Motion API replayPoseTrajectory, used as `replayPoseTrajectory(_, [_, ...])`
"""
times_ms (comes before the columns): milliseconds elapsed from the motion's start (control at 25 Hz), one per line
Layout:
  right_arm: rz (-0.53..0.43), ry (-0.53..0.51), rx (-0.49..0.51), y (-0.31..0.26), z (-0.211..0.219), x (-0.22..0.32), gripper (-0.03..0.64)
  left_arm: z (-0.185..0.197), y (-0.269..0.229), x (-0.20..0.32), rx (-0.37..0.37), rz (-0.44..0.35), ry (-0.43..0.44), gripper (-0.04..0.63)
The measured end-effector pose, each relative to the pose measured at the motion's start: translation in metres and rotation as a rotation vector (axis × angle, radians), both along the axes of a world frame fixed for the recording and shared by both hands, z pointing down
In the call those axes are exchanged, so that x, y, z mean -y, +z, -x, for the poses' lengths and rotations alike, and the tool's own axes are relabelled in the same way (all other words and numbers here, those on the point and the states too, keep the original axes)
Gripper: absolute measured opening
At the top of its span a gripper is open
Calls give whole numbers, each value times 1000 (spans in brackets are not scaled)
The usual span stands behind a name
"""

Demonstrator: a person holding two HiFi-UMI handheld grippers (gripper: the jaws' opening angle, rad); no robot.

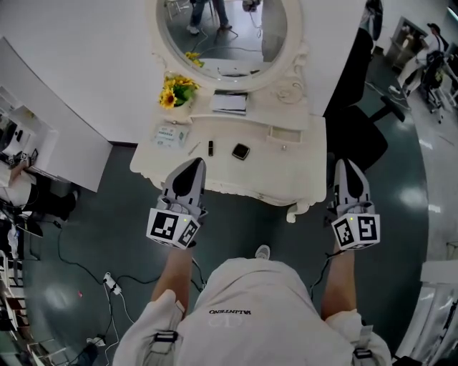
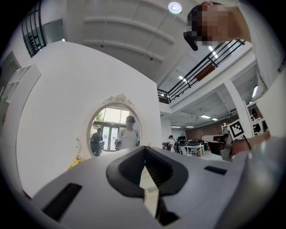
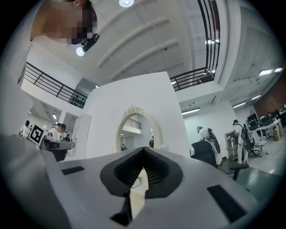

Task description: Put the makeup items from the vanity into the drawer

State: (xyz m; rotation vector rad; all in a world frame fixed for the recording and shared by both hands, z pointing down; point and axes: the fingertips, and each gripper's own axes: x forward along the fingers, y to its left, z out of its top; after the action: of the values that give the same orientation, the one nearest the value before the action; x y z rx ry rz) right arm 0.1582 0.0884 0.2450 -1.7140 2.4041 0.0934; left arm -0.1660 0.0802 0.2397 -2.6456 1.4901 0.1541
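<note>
An oval mirror (image 1: 222, 36) in a carved white frame stands along the back edge of the vanity (image 1: 215, 168). A bunch of yellow flowers (image 1: 175, 91) sits at the vanity's back left corner, just below the frame. A black office chair (image 1: 356, 136) stands beside the right edge. On the dark floor (image 1: 107, 229) to the left lies a white power strip (image 1: 111, 284). A plain white wall (image 1: 71, 78) rises behind the vanity — above it are a gallery with a black railing (image 2: 210, 67) and a round ceiling lamp (image 2: 174, 7).
</note>
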Motion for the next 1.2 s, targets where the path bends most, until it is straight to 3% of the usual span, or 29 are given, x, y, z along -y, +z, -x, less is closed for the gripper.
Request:
replayPoseTrajectory(600, [150, -149, -4, 64, 37, 50, 11, -19, 54, 24, 18, 126, -49, 2])
replayPoseTrajectory(1200, [312, -209, -21, 123, 75, 119, 11, -42, 117, 115, 38, 244, 2, 2])
